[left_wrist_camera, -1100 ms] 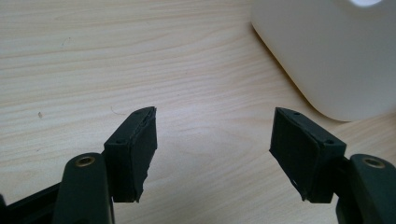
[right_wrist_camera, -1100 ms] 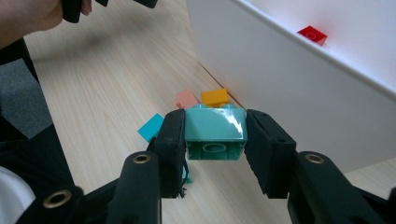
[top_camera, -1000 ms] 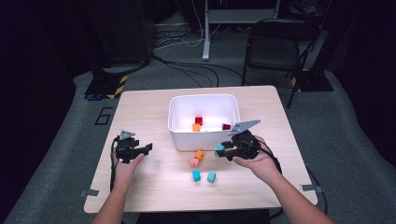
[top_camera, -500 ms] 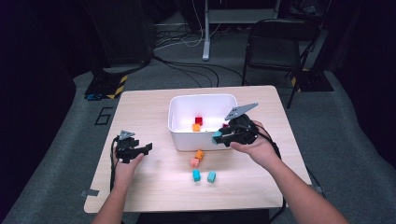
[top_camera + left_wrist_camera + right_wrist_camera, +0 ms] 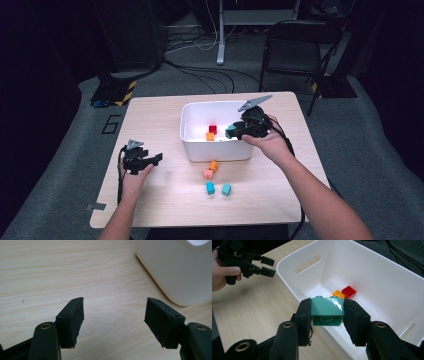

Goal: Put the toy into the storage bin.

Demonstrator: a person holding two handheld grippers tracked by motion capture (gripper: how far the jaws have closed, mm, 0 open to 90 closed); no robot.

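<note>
My right gripper point(image 5: 233, 131) point(image 5: 327, 312) is shut on a teal brick point(image 5: 327, 310) point(image 5: 230, 132), held over the front right part of the white bin point(image 5: 216, 150) point(image 5: 387, 285). Inside the bin lie a red brick point(image 5: 213, 129) point(image 5: 349, 291) and an orange brick point(image 5: 210, 136) point(image 5: 337, 294). My left gripper point(image 5: 157, 158) point(image 5: 115, 320) rests low over the table at the left, its jaws open with bare wood between them; the bin's corner point(image 5: 175, 270) stands just ahead of it to the right.
On the table in front of the bin lie an orange brick point(image 5: 214, 165), a pink brick point(image 5: 208, 174) and two teal bricks point(image 5: 210, 188) point(image 5: 226, 189). A black chair point(image 5: 295, 50) and cables stand beyond the table's far edge.
My right gripper has risen with the teal brick and moved from the table in front of the bin to above the bin's inside. The left gripper has stayed put.
</note>
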